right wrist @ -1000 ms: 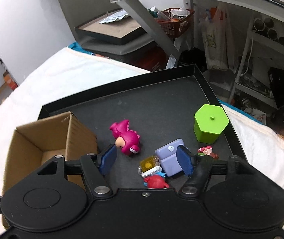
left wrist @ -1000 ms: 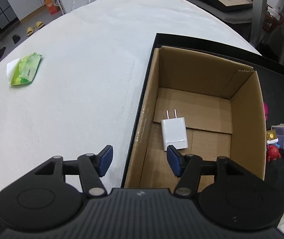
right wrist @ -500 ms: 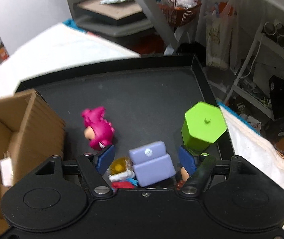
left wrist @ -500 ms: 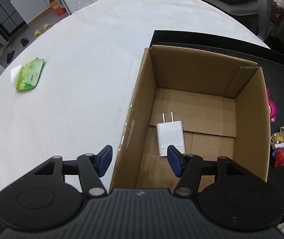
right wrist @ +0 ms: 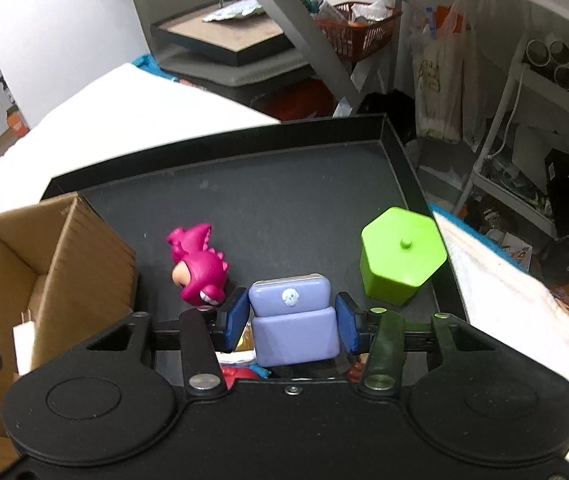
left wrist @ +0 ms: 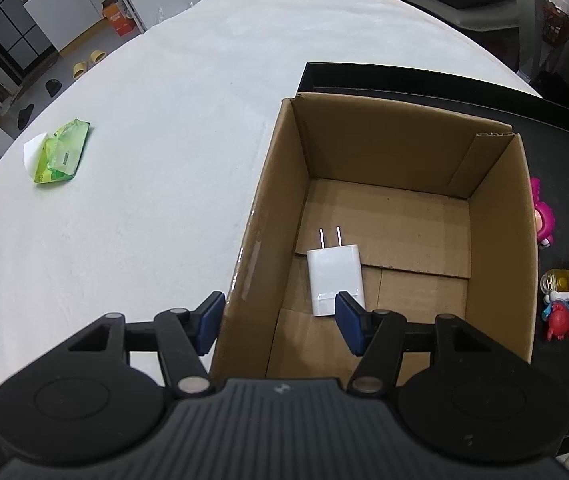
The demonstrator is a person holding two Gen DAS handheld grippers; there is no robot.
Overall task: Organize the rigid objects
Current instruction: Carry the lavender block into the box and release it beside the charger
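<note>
An open cardboard box [left wrist: 500, 240] stands at the left end of a black tray [right wrist: 284, 200] and holds a white charger plug [left wrist: 334, 276]. My left gripper [left wrist: 280, 322] is open and straddles the box's left wall, one finger outside and one inside near the charger. My right gripper [right wrist: 292, 318] is shut on a lavender box [right wrist: 292, 332] with a small skull mark. A pink dinosaur toy [right wrist: 196, 268] lies to its left and a green hexagonal container [right wrist: 400, 256] to its right. A red crab toy [left wrist: 560, 320] and a small yellow piece [left wrist: 560, 282] lie under the right gripper.
A green wipes packet [left wrist: 60, 152] lies far left on the white tablecloth [left wrist: 164, 120]. The tray's raised rim [right wrist: 404, 160] runs along the right, close to the table edge. Metal shelving and bags [right wrist: 444, 60] stand beyond it.
My right gripper moved forward and down over the lavender box and its fingers came together on the box's sides. The left gripper shifted slightly; the cardboard box sits more central in its view.
</note>
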